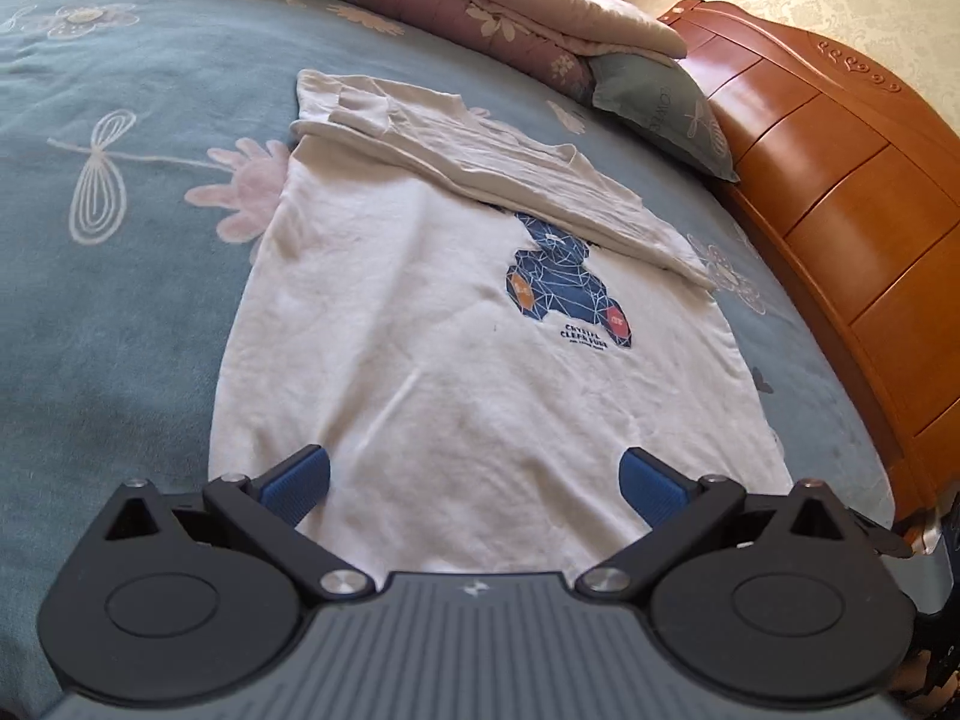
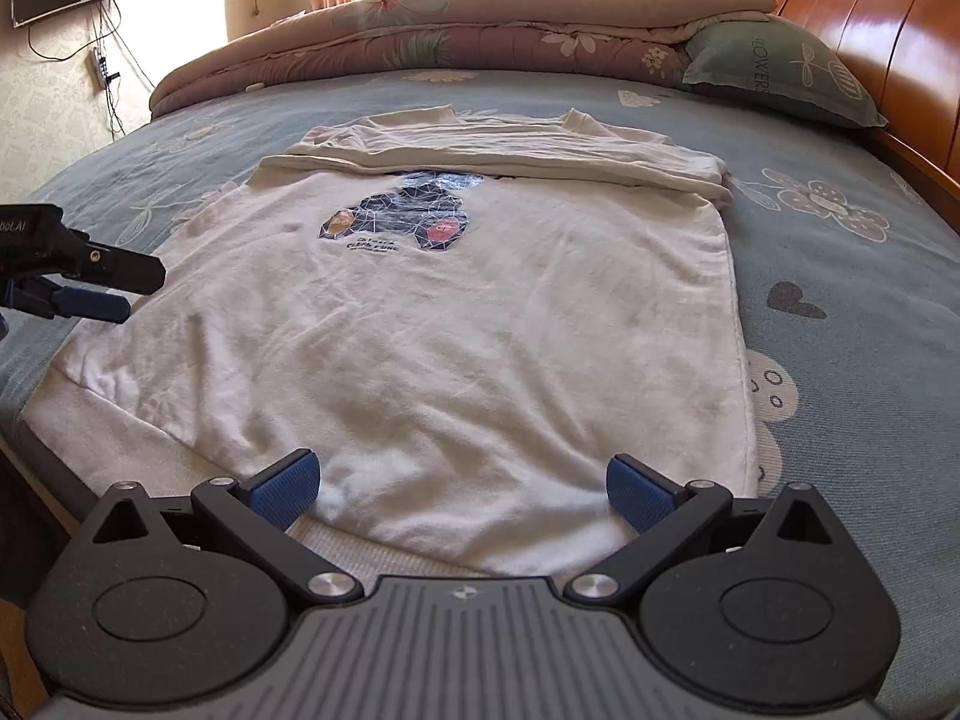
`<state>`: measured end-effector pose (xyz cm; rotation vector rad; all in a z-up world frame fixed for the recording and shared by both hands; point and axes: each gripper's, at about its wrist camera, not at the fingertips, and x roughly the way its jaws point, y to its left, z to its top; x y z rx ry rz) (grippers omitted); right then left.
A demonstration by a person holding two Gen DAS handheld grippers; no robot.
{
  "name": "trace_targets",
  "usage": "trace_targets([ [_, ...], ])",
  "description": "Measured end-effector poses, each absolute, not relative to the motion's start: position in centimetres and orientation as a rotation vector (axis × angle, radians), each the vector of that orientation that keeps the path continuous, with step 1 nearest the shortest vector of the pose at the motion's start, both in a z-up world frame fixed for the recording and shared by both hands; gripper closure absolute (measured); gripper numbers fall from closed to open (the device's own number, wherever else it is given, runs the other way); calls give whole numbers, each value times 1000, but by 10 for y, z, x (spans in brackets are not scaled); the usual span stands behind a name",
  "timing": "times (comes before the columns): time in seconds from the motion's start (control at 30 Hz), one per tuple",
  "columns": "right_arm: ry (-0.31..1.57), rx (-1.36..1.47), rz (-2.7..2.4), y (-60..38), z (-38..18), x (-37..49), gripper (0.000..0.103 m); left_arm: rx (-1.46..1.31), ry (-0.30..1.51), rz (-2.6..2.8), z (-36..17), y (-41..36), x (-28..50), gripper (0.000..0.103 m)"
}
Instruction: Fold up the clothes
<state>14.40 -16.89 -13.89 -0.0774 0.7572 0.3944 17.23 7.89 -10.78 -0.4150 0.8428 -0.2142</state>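
Bedspread (image 2: 840, 312) carries the T-shirt (image 2: 420, 324), running lengthwise away from its hem; both my left gripper (image 1: 474, 480) and right gripper (image 2: 462, 480) hover spread, empty, above that hem.

low wrist views, sharing shirt (image 1: 420, 324)

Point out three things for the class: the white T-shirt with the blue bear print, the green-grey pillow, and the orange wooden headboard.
White T-shirt with the blue bear print (image 2: 456, 348): right wrist view, plain front below the print.
Green-grey pillow (image 2: 774, 69): right wrist view, its face.
Orange wooden headboard (image 1: 840, 180): left wrist view, a middle panel.
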Motion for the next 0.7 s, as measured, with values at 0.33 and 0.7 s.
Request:
trace_targets([
  [0.33,730,-70,391,-174,-149,131,0,-326,845,-260,-97,51,154,1],
  [0.7,730,-76,391,-175,-149,131,0,-296,842,-200,-91,51,156,1],
])
